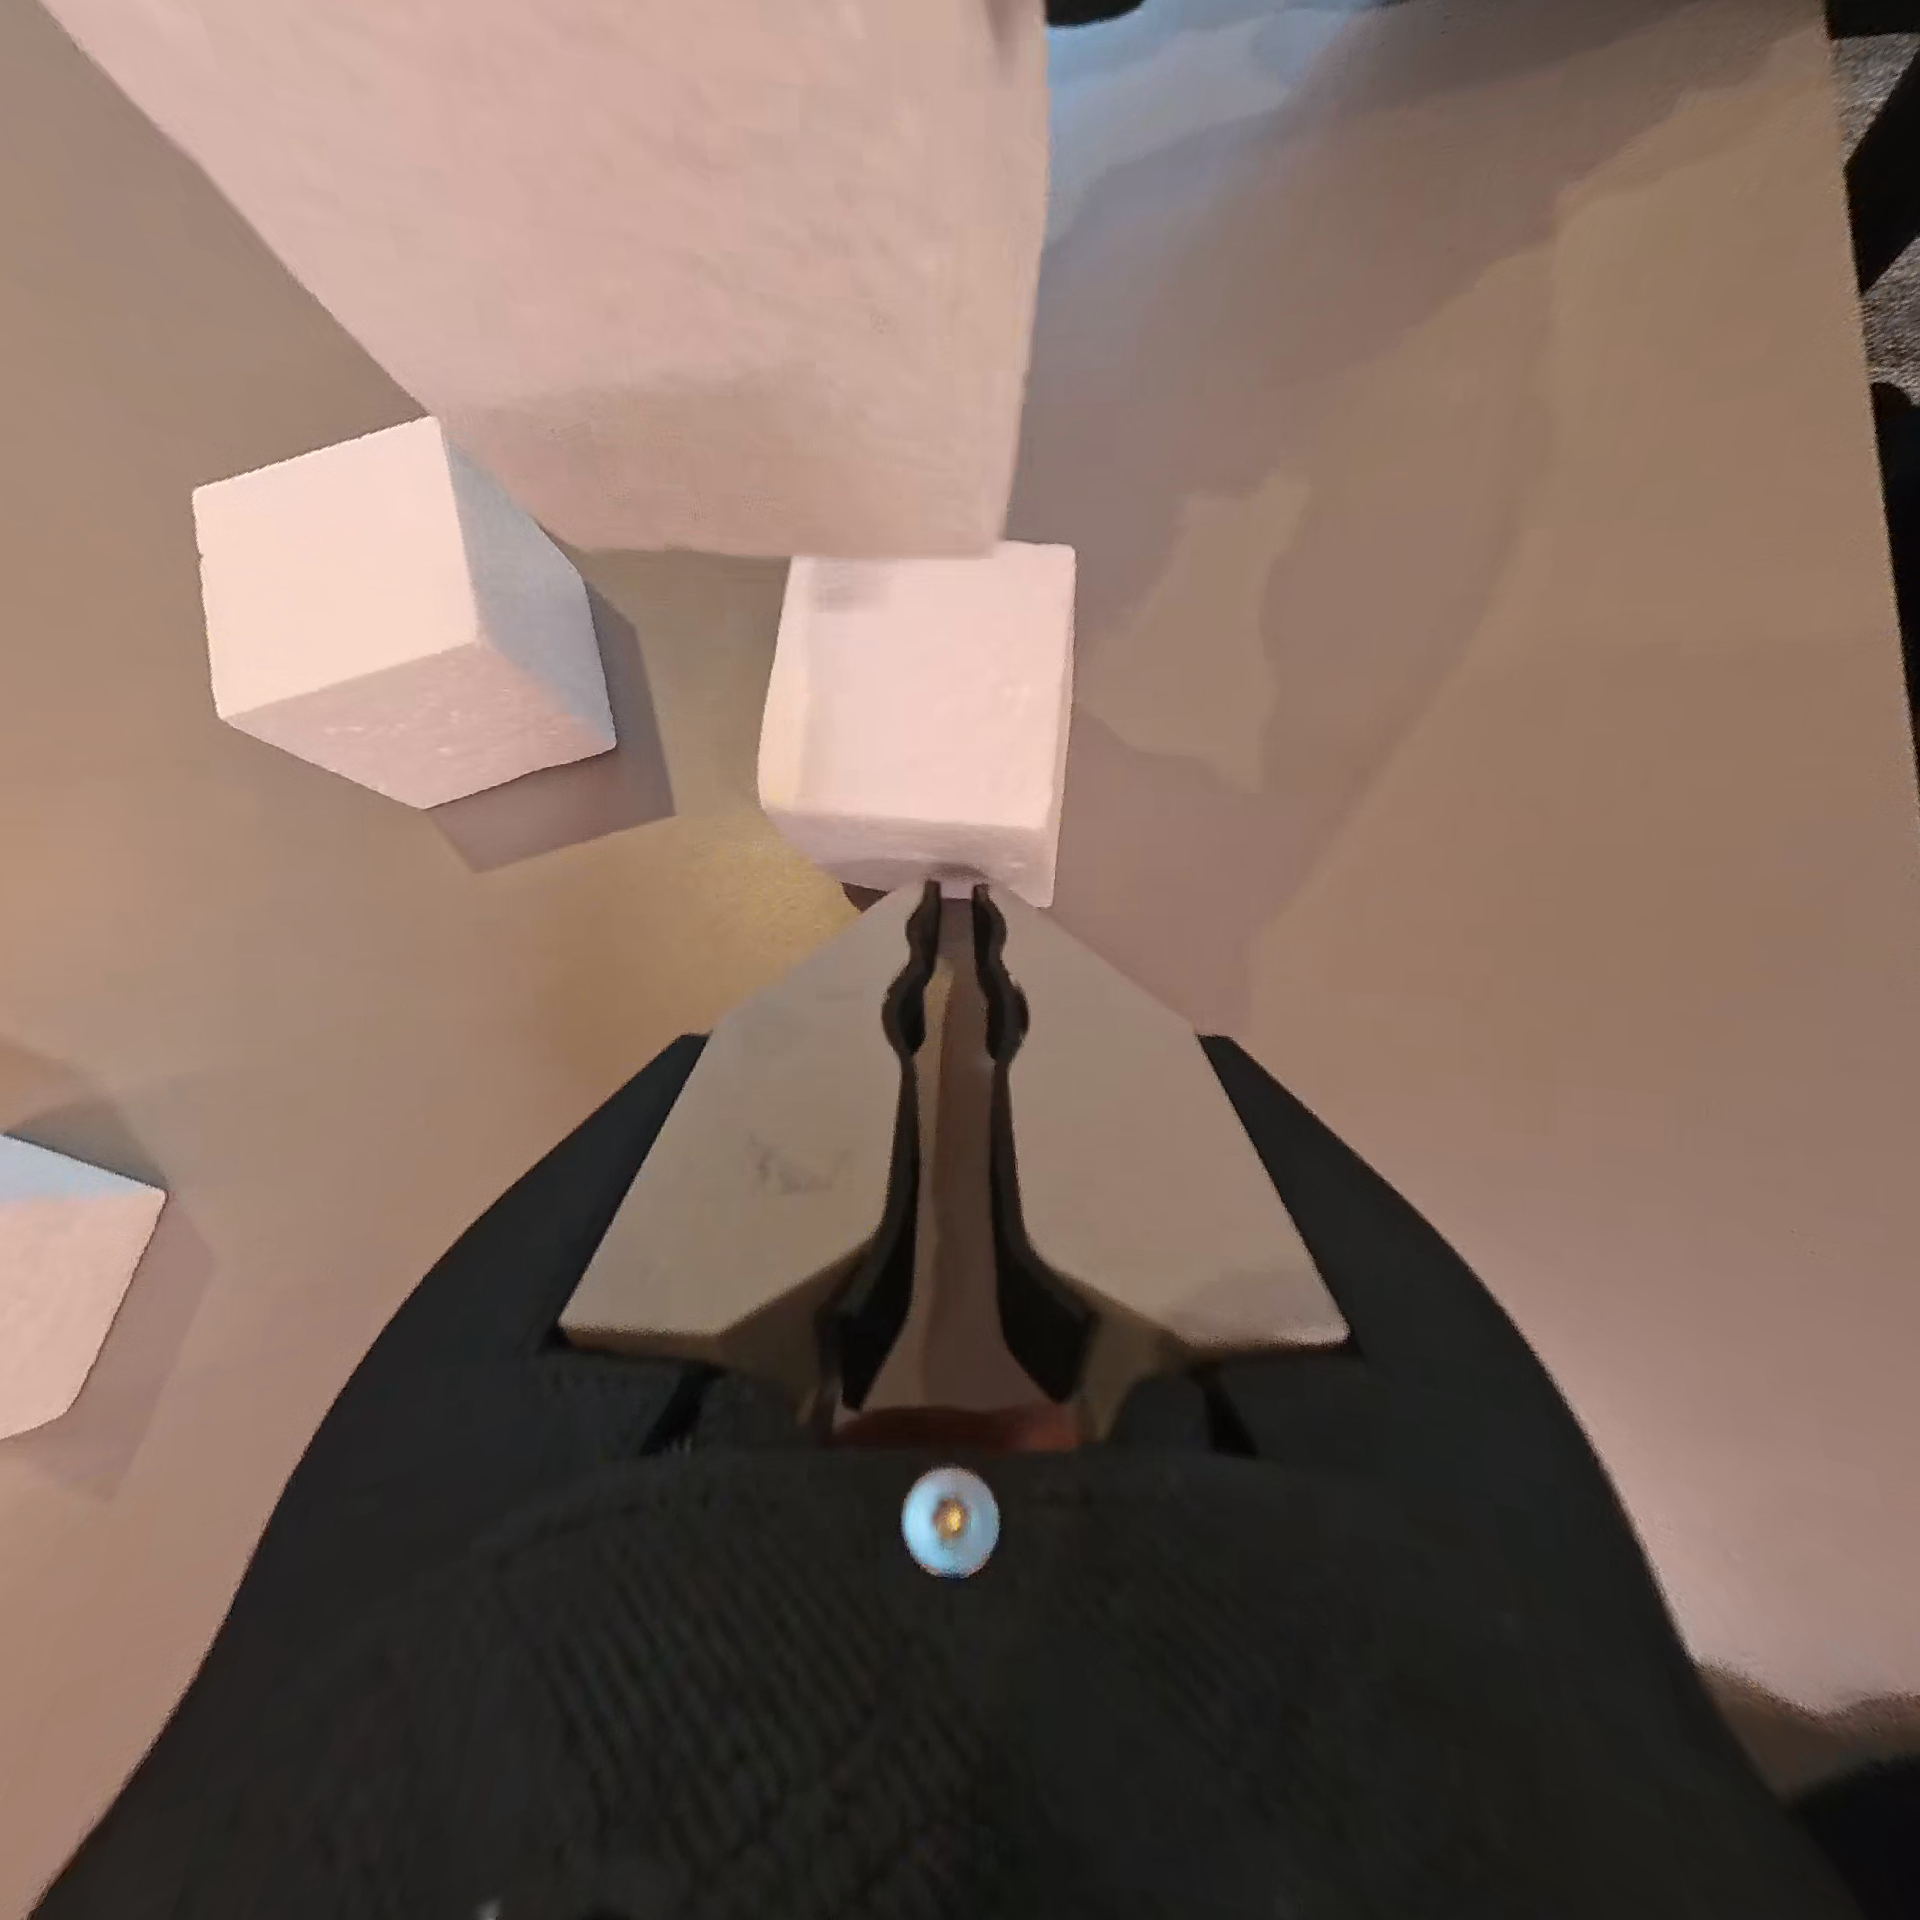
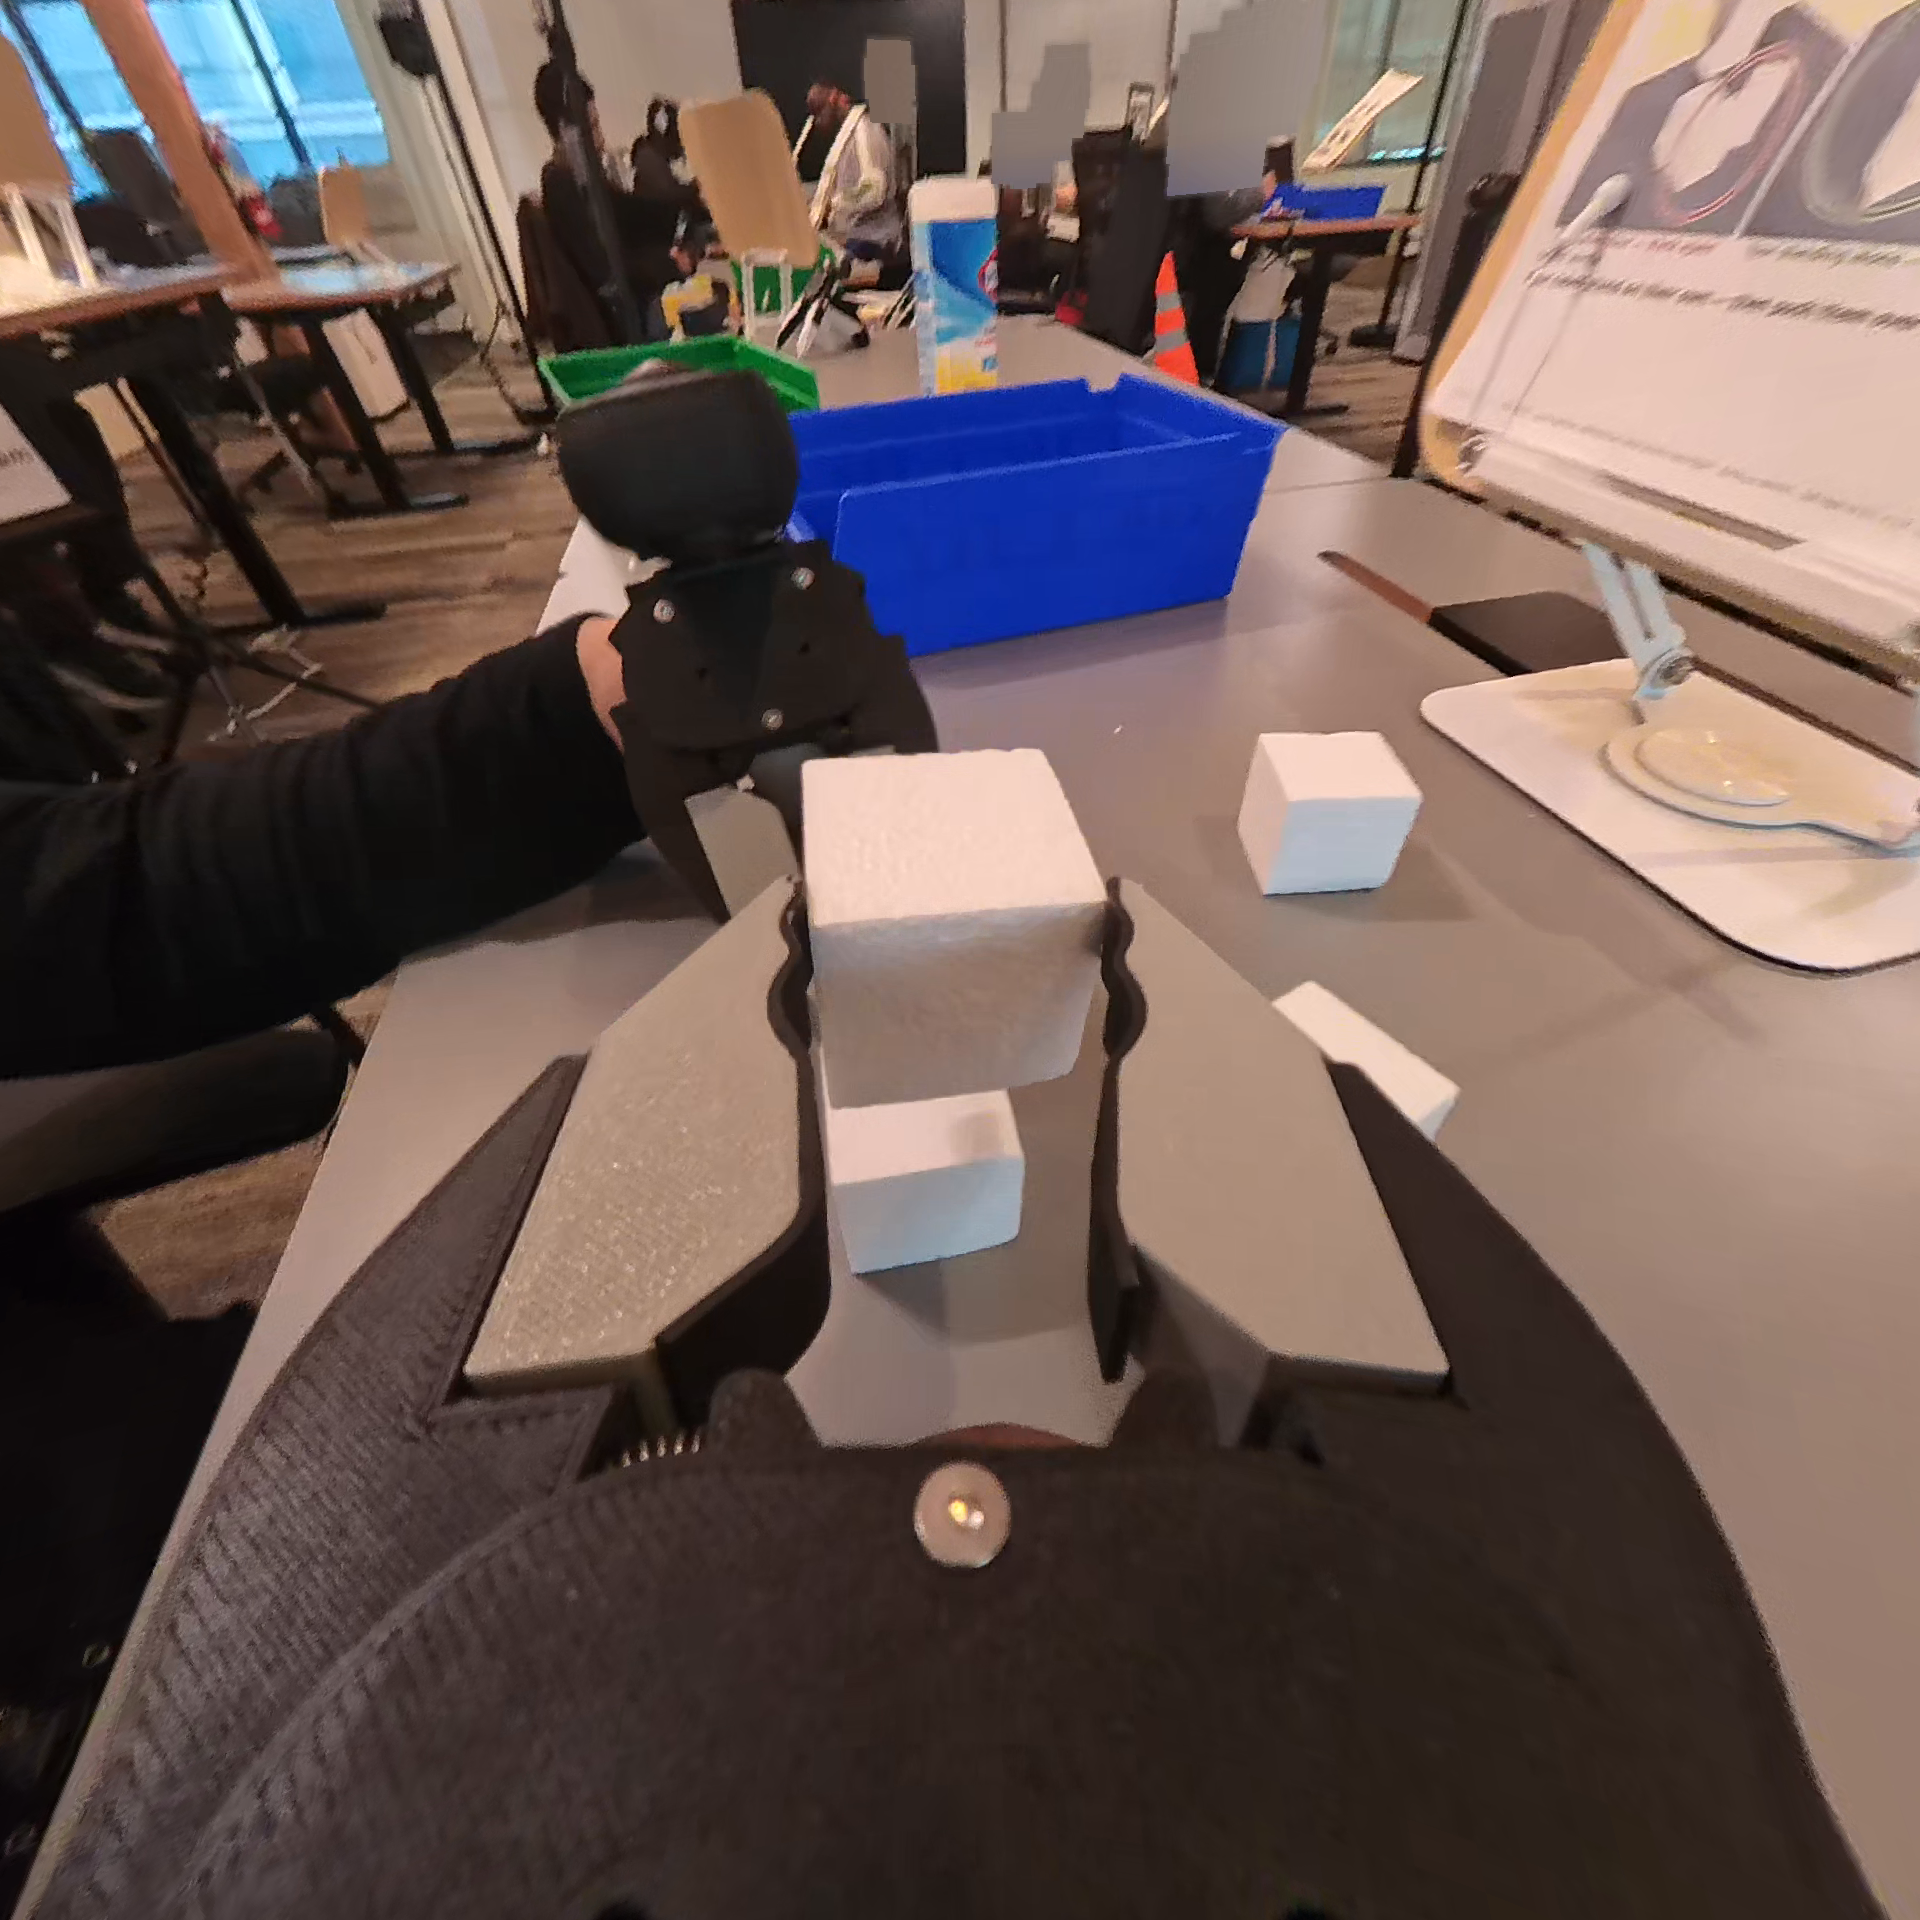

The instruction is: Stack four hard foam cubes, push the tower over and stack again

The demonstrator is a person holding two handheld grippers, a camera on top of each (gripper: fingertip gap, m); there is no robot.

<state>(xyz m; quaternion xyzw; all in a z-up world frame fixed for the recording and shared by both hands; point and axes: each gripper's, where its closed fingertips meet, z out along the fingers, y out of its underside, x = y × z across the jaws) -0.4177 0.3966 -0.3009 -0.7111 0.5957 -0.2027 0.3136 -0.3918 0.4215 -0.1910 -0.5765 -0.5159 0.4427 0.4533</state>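
My right gripper (image 2: 951, 914) is shut on a white foam cube (image 2: 945, 935) and holds it just above a second cube (image 2: 925, 1184) that rests on the grey table (image 2: 1143, 727). Two more cubes lie to the right, one far (image 2: 1325, 810) and one near (image 2: 1371, 1060). In the left wrist view my left gripper (image 1: 956, 894) is shut, with its tips against the near edge of the lower cube (image 1: 920, 717). The held cube (image 1: 675, 260) looms large above it. Another cube (image 1: 384, 613) lies to the left, and one more (image 1: 52, 1278) at the left edge.
A blue bin (image 2: 1039, 520) and a green bin (image 2: 623, 374) stand at the back. A white stand (image 2: 1662, 831) with a printed sheet is at the right. A black-sleeved arm (image 2: 312, 831) holds the left gripper's body (image 2: 727, 665). The table's edge runs along the left.
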